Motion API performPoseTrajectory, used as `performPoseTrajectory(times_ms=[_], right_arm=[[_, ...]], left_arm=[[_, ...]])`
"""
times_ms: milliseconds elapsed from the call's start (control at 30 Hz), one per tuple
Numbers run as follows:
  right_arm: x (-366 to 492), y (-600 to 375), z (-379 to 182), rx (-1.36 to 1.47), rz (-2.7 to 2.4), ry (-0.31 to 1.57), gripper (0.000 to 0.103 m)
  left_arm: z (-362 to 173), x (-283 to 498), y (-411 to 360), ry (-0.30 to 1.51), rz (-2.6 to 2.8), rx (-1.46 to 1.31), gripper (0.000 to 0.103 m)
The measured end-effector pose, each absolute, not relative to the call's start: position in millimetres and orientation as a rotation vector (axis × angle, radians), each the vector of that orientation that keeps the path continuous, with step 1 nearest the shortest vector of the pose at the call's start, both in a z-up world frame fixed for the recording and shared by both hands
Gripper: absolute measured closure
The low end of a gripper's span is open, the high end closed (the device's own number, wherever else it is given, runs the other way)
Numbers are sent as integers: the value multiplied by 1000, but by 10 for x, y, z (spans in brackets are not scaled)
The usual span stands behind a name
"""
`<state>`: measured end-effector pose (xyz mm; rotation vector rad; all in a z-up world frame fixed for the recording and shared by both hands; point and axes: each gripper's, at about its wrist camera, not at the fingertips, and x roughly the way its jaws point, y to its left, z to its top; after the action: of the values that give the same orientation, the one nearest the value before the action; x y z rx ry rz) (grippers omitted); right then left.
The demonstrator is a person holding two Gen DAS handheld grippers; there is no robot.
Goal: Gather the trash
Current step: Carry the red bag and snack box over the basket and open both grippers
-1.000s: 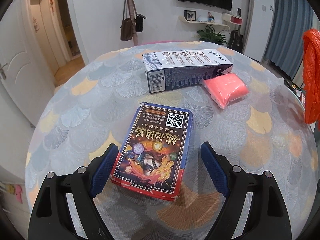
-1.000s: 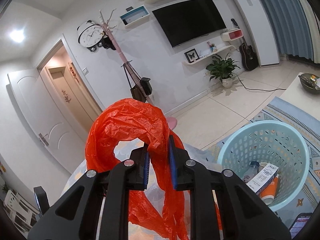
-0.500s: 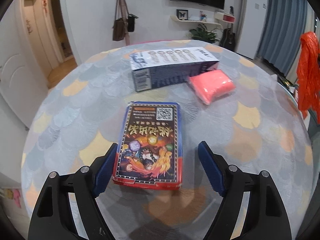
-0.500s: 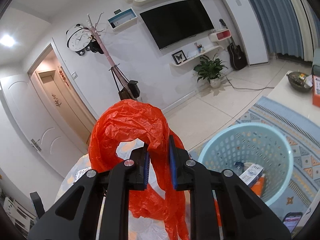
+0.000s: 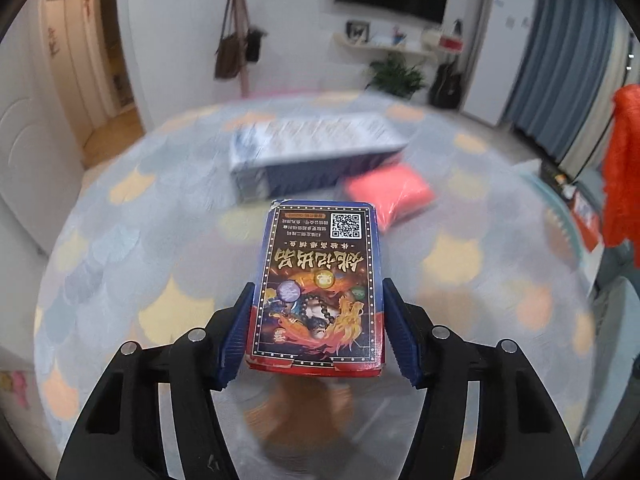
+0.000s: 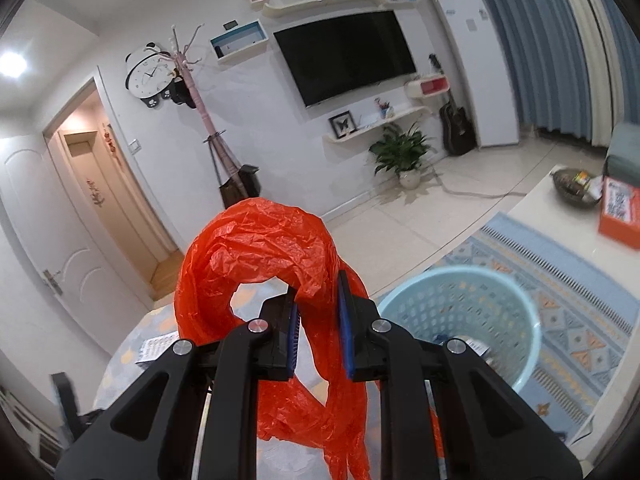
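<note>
Closing since earlier, the left gripper clamped the blue-and-red printed card box at centre frame — the right gripper pinched the crumpled orange plastic bag.

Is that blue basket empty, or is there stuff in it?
Not empty. Past the right gripper and its orange bag, the basket shows a few items at the bottom, too blurred and hidden to name.
</note>
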<state>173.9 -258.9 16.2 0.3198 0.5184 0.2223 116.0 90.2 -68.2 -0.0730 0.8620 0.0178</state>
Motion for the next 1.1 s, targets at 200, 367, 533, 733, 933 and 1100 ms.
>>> performPoseTrajectory(times_ms=[200, 367, 533, 733, 933, 1100], right_arm=[[1925, -2855, 228, 287, 127, 514, 88], [2169, -3113, 30, 273, 23, 546, 88], [2416, -3360, -320, 312, -46, 604, 88], [2667, -3551, -718, 334, -80, 701, 85], [2833, -3725, -1028, 407, -51, 798, 66], [2783, -3797, -1119, 434, -24, 812, 51]], left_arm=[[-227, 1339, 335, 757, -124, -37, 44], [-12, 1631, -253, 710, -255, -21, 44], [-48, 2017, -746, 737, -375, -77, 44], [-307, 2480, -1259, 816, -436, -137, 44], [-570, 2752, -1669, 863, -444, -129, 44], [-654, 2877, -1814, 872, -458, -127, 43]])
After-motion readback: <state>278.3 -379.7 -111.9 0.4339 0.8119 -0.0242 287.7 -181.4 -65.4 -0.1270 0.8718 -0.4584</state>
